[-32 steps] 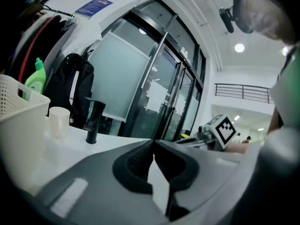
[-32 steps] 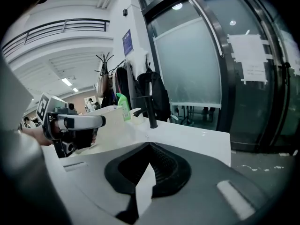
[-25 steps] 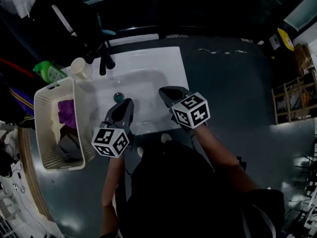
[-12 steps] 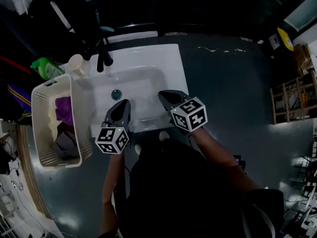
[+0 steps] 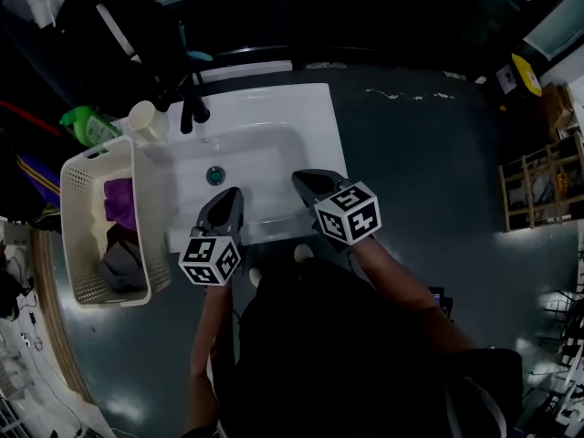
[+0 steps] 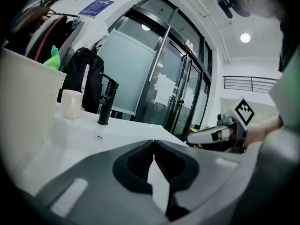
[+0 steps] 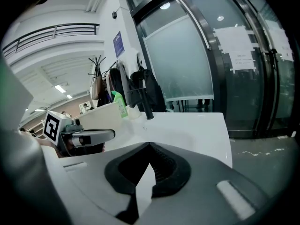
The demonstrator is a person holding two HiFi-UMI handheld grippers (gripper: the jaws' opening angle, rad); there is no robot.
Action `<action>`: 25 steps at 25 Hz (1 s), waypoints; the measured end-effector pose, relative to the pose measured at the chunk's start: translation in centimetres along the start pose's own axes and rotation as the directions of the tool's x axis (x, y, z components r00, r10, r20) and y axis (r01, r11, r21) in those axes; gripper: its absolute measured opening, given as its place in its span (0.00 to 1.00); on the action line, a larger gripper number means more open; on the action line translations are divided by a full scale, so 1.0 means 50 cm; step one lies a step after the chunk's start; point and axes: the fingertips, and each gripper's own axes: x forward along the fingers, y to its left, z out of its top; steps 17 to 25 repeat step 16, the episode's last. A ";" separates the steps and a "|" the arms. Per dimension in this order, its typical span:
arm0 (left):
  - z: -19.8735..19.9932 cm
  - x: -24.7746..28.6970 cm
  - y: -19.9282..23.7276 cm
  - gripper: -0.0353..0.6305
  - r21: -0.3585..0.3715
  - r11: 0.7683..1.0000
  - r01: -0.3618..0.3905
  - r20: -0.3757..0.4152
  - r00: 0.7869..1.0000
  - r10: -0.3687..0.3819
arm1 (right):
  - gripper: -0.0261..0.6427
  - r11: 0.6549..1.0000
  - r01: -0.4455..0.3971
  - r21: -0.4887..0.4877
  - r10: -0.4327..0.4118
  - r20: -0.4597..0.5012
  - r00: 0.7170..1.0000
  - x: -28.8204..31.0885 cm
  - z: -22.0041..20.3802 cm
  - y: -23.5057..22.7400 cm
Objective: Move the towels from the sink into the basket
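Observation:
The white sink (image 5: 292, 108) shows a bare basin around its drain (image 5: 215, 174); I see no towel in it. To its left stands the cream basket (image 5: 67, 231), holding a purple towel (image 5: 120, 199) and a grey towel (image 5: 119, 261). My left gripper (image 5: 229, 193) and right gripper (image 5: 300, 177) hover side by side over the basin's front edge. In the left gripper view my left gripper (image 6: 153, 142) has its jaws shut with nothing between them. The right gripper (image 7: 149, 145) looks the same in its own view: shut and empty.
A black faucet (image 5: 193, 108) stands at the back of the sink. A cream cup (image 5: 146, 119) and a green bottle (image 5: 87, 126) sit beside it, behind the basket. Dark coats hang at the far left. Grey floor lies to the right of the sink.
Both grippers have drawn slightly back toward the sink's front edge. They stay shut and empty.

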 end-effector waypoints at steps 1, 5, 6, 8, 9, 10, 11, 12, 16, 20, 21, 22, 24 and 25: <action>-0.002 0.000 0.002 0.07 0.000 1.000 -0.003 -0.001 1.000 0.003 | 0.03 1.000 -0.002 -0.001 0.002 0.001 1.000 0.001 -0.002 0.000; -0.013 -0.005 0.017 0.07 -0.001 1.000 -0.025 -0.012 1.000 0.025 | 0.03 1.000 0.008 0.001 -0.008 -0.013 1.000 0.010 -0.025 -0.009; -0.015 -0.008 0.020 0.07 -0.002 1.000 -0.029 -0.014 0.999 0.029 | 0.03 1.000 0.010 0.009 -0.010 -0.016 1.000 0.011 -0.030 -0.011; -0.016 -0.011 0.024 0.07 -0.003 0.999 -0.034 -0.015 0.999 0.034 | 0.03 1.000 0.008 0.022 -0.008 -0.017 1.000 0.013 -0.035 -0.012; -0.016 -0.011 0.025 0.07 -0.003 0.999 -0.036 -0.015 0.999 0.036 | 0.03 1.000 0.007 0.023 -0.007 -0.018 1.000 0.014 -0.035 -0.012; -0.016 -0.011 0.024 0.07 -0.003 0.999 -0.037 -0.016 0.999 0.037 | 0.03 1.000 0.006 0.022 -0.006 -0.019 1.000 0.014 -0.035 -0.013; -0.016 -0.010 0.022 0.07 -0.004 0.999 -0.036 -0.019 0.999 0.036 | 0.03 1.000 0.007 0.023 -0.006 -0.020 1.000 0.014 -0.035 -0.014; -0.018 -0.010 0.020 0.07 -0.005 0.999 -0.034 -0.022 0.999 0.034 | 0.03 1.000 0.008 0.026 -0.007 -0.022 1.000 0.014 -0.037 -0.016; -0.026 -0.007 0.012 0.07 -0.004 1.000 -0.022 -0.036 0.999 0.022 | 0.03 0.999 0.016 0.040 -0.015 -0.029 0.999 0.014 -0.047 -0.021; -0.026 -0.007 0.012 0.07 -0.004 1.000 -0.022 -0.036 0.999 0.022 | 0.03 0.999 0.016 0.040 -0.015 -0.029 0.999 0.014 -0.047 -0.021; -0.026 -0.007 0.012 0.07 -0.004 1.000 -0.022 -0.036 0.999 0.022 | 0.03 0.999 0.016 0.040 -0.015 -0.029 0.999 0.014 -0.047 -0.021; -0.026 -0.007 0.012 0.07 -0.004 1.000 -0.022 -0.036 0.999 0.022 | 0.03 0.999 0.016 0.040 -0.015 -0.029 0.999 0.014 -0.047 -0.021; -0.026 -0.007 0.012 0.07 -0.004 1.000 -0.022 -0.036 0.999 0.022 | 0.03 0.999 0.016 0.040 -0.015 -0.029 0.999 0.014 -0.047 -0.021; -0.026 -0.007 0.012 0.07 -0.004 1.000 -0.022 -0.036 0.999 0.022 | 0.03 0.999 0.016 0.040 -0.015 -0.029 0.999 0.014 -0.047 -0.021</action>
